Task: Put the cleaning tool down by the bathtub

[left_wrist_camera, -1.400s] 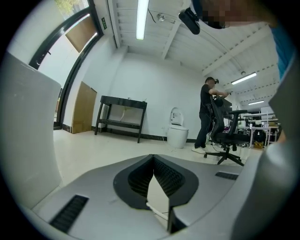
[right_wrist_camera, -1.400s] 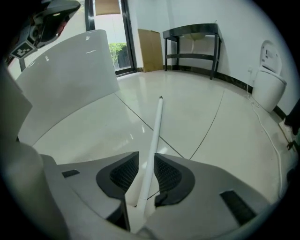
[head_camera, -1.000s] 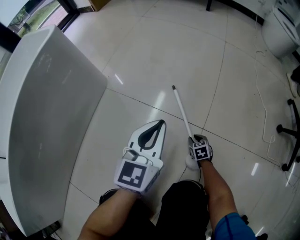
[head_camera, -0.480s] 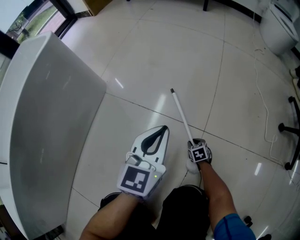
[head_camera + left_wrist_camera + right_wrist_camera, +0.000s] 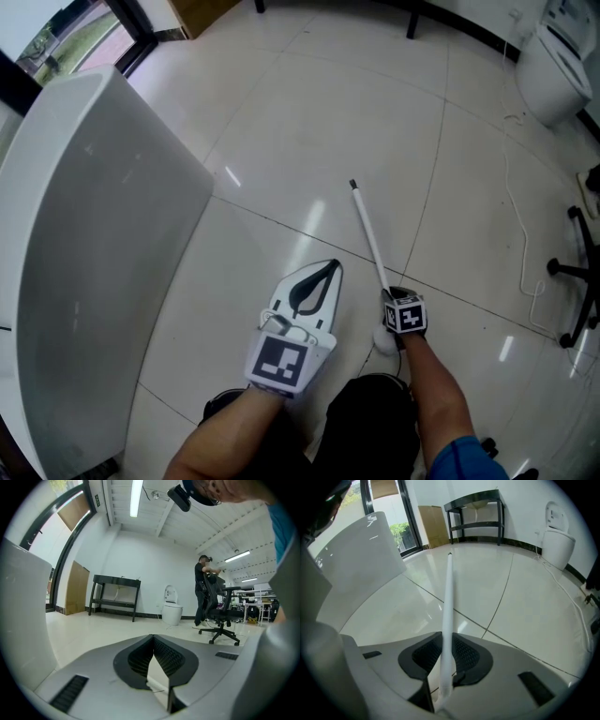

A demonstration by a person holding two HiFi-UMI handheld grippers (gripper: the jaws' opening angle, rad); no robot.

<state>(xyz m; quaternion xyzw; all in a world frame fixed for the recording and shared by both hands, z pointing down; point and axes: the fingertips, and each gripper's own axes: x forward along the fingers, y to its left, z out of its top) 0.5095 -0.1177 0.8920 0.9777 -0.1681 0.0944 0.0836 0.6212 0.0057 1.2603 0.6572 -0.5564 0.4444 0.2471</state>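
The cleaning tool is a thin white stick (image 5: 367, 230) with a dark tip and a white rounded head (image 5: 383, 340). It slants away over the floor tiles. My right gripper (image 5: 390, 298) points steeply down and grips the handle (image 5: 449, 606) low down. Its jaws have just been closing, and the black pads (image 5: 465, 654) now press on the handle from both sides. My left gripper (image 5: 323, 269) hovers beside it, shut with nothing in it; its tips meet (image 5: 152, 638). The white bathtub (image 5: 94, 234) fills the left, about one tile away from both grippers.
A toilet (image 5: 553, 66) stands at the far right, and a thin cable (image 5: 520, 216) trails over the floor near it. An office chair's base (image 5: 577, 281) sits at the right edge. A black table (image 5: 115, 595) stands against the far wall. A person (image 5: 204, 590) stands beside the chair.
Little differs. The head view has drifted slightly, and the right gripper with the tool sits a touch lower in the picture. The left gripper has kept its place.
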